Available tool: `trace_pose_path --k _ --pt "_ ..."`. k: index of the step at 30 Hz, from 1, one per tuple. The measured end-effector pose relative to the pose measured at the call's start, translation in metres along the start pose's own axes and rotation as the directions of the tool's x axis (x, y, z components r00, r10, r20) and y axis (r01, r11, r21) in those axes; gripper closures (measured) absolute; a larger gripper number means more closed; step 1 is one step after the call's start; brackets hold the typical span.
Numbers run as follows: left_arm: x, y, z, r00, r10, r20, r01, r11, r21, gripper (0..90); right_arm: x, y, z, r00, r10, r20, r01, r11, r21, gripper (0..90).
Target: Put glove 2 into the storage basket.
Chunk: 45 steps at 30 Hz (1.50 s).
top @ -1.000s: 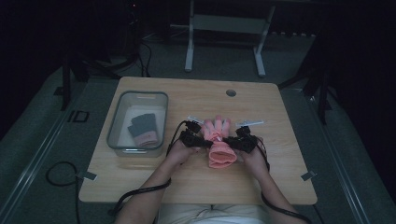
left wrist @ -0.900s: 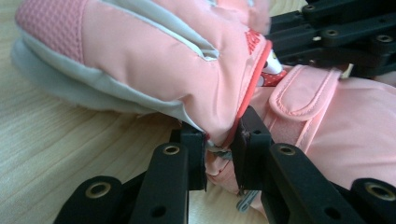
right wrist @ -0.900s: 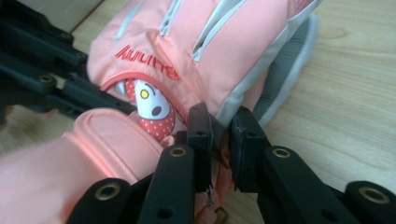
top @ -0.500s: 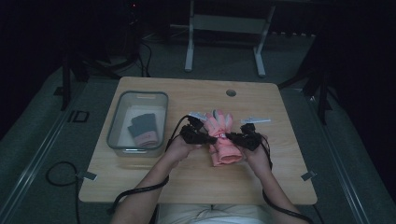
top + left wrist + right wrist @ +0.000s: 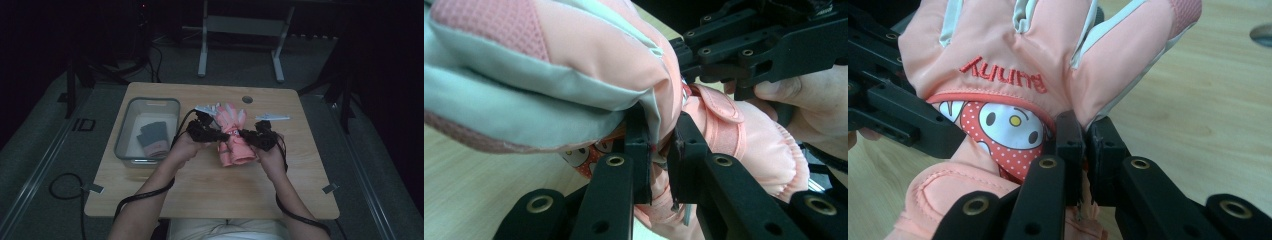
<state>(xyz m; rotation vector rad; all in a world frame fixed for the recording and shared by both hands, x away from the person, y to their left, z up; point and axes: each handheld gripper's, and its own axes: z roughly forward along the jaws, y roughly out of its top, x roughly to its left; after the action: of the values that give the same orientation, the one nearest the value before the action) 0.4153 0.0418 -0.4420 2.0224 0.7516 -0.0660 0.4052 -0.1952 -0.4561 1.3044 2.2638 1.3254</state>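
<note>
A pink padded glove [image 5: 233,142] with grey finger panels hangs over the middle of the wooden table [image 5: 200,185], held from both sides. My left gripper [image 5: 222,134] is shut on its left edge. In the left gripper view the jaws [image 5: 663,150] pinch a fold of the glove [image 5: 549,75] near the cuff. My right gripper [image 5: 243,134] is shut on the right edge and has just closed a little further on the fabric. In the right gripper view the jaws [image 5: 1084,145] clamp the glove [image 5: 998,50] beside its cartoon patch; the left gripper [image 5: 893,110] shows beyond it.
A clear plastic bin [image 5: 125,135] stands at the table's left and holds a dark grey glove [image 5: 152,137]. A round cable hole [image 5: 247,99] lies near the far edge. Cables trail from both hands toward the table's near edge.
Both hands have risen and carried the pink glove up off the table. The grip on each side looks unchanged.
</note>
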Motion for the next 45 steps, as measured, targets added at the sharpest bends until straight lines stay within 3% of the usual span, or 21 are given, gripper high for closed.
trace_pose_path --k 13,18,21,23,24,31,40,45 --pt "-0.009 0.012 -0.012 0.9996 0.029 0.005 -0.029 0.9993 -0.024 80.9 0.005 0.01 -0.008 0.9998 -0.002 -0.02 0.002 0.9996 -0.027 85.4" --pt "-0.007 0.02 -0.027 0.999 0.045 -0.008 -0.045 0.9983 -0.038 81.0 0.011 0.022 -0.009 0.9995 -0.005 -0.03 0.003 0.9988 -0.048 85.4" --pt "-0.002 0.024 -0.041 0.9984 0.056 0.01 -0.055 0.9975 -0.044 80.8 0.02 0.032 -0.007 0.9992 -0.011 -0.038 0.008 0.9983 -0.058 85.4" --pt "-0.002 0.024 -0.041 0.9984 0.056 0.01 -0.055 0.9975 -0.044 80.8 0.023 0.036 -0.005 0.9991 -0.012 -0.042 0.009 0.9983 -0.058 85.4" --pt "0.003 0.025 -0.057 0.9975 0.07 -0.007 -0.07 0.9965 -0.045 80.9 0.03 0.043 -0.001 0.9986 -0.022 -0.047 0.019 0.9979 -0.062 85.4" --pt "0.013 0.024 -0.097 0.9967 0.068 -0.044 -0.071 0.9949 -0.071 80.8 0.056 0.066 0.015 0.9953 -0.046 -0.085 0.039 0.9959 -0.082 85.4" --pt "0.025 0.02 -0.135 0.994 0.071 -0.083 -0.079 0.9923 -0.096 80.8 0.085 0.093 0.035 0.9904 -0.075 -0.116 0.065 0.9935 -0.094 85.3" --pt "0.037 0.004 -0.165 0.9921 0.043 -0.118 -0.057 0.9913 -0.118 80.8 0.109 0.106 0.056 0.9849 -0.097 -0.143 0.085 0.9924 -0.089 85.3"
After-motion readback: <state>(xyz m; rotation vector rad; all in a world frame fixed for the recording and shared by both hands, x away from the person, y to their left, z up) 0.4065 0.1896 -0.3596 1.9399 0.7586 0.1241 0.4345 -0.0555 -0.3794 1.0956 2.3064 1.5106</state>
